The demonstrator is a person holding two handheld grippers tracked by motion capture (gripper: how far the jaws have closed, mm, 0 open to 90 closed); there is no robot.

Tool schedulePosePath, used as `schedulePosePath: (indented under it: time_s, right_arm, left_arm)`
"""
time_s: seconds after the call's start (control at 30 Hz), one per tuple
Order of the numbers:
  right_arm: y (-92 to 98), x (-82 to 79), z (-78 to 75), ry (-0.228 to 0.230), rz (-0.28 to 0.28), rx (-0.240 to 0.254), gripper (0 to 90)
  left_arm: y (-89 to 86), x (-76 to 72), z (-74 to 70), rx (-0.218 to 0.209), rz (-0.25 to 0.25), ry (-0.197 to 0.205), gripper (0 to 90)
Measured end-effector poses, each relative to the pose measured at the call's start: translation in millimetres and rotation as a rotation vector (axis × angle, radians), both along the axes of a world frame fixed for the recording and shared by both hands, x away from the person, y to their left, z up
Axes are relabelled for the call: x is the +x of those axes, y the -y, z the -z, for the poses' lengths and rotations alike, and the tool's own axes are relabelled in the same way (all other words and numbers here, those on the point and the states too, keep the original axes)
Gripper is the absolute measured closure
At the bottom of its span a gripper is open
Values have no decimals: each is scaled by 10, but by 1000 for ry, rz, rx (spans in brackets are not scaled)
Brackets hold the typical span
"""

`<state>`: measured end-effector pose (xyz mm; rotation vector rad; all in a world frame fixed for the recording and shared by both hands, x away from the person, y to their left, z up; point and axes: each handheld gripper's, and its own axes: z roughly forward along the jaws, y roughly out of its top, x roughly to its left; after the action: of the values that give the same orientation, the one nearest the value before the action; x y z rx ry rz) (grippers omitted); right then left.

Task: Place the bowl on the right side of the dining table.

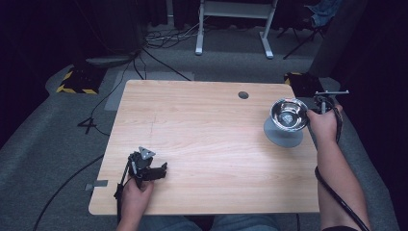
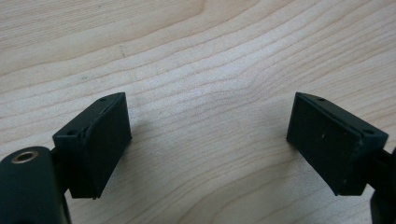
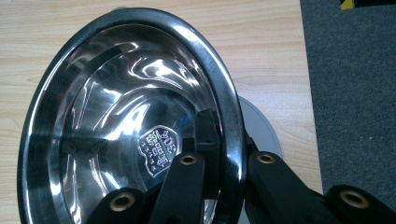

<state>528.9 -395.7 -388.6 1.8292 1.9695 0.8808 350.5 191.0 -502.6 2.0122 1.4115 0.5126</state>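
Observation:
A shiny steel bowl (image 1: 288, 114) hangs above a flat grey disc (image 1: 284, 136) at the table's right side. My right gripper (image 1: 312, 111) is shut on the bowl's rim (image 3: 232, 140), one jaw inside the bowl (image 3: 116, 130) and one outside. The bowl is tilted, its stamped bottom facing the camera. The grey disc (image 3: 259, 128) peeks out behind the rim. My left gripper (image 1: 161, 171) rests near the front left of the table, open, with bare wood between its pads (image 2: 100, 142).
The wooden table (image 1: 192, 125) has a round cable hole (image 1: 243, 95) at the back right. Grey carpet (image 3: 355, 93) lies right of the table edge. Cables and a white desk frame (image 1: 233, 26) are on the floor beyond.

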Motion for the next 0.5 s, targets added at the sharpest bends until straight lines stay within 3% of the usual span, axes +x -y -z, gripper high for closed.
schedulePosePath:
  time_s: [0.5]
  right_arm:
    - [46, 68, 299, -58, 45, 35, 876]
  left_arm:
    - [1, 0, 1, 1, -2, 2, 136]
